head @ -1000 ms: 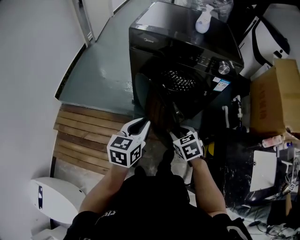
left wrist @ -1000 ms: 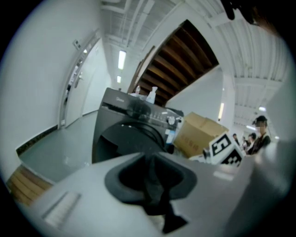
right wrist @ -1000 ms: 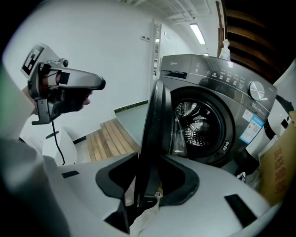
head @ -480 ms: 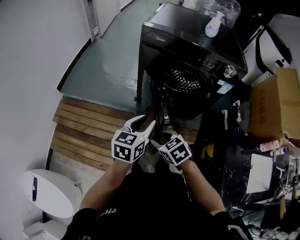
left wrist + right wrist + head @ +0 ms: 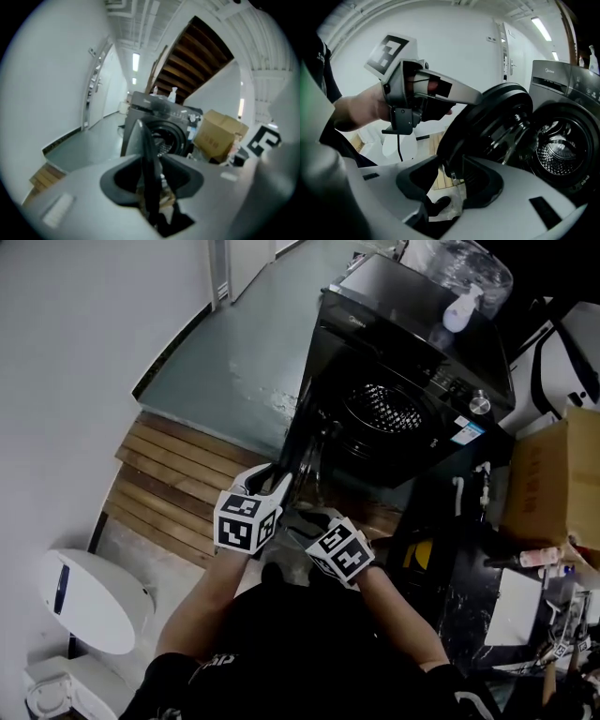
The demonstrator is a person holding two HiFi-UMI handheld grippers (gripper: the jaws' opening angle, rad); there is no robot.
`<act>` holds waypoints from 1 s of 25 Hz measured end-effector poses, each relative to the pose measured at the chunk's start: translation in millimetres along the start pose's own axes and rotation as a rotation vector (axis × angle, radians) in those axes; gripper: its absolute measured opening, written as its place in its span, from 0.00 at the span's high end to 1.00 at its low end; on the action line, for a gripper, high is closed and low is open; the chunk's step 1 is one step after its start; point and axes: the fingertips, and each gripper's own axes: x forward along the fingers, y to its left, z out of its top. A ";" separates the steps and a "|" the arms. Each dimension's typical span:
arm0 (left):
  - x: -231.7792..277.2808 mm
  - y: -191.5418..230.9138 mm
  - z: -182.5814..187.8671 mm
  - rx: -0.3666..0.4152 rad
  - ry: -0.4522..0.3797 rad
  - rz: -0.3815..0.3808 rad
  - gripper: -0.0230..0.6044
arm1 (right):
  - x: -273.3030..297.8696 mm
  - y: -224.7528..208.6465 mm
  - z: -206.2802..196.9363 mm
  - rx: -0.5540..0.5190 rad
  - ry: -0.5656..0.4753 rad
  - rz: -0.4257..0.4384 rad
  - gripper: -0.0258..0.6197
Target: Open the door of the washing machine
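Head view: the black washing machine (image 5: 412,362) stands with its door (image 5: 305,451) swung out, and the left gripper (image 5: 277,480) and right gripper (image 5: 305,518) are at the door's near edge. Left gripper view: the door's thin edge stands between wide jaws that have just been opening. Right gripper view: the door's rim sits between wide jaws that have just been closing slightly, without clamping it.
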 end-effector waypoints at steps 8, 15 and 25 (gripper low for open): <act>-11.9 59.5 -11.7 0.058 0.041 0.136 0.73 | -12.1 -4.7 -4.5 0.037 -0.023 -0.027 0.74; -20.9 103.8 -4.5 0.044 0.020 0.211 0.73 | -25.1 -24.1 0.3 0.070 -0.057 -0.061 0.75; -28.8 156.8 10.1 0.074 0.006 0.275 0.72 | -50.4 -45.0 50.4 0.077 -0.240 -0.165 0.92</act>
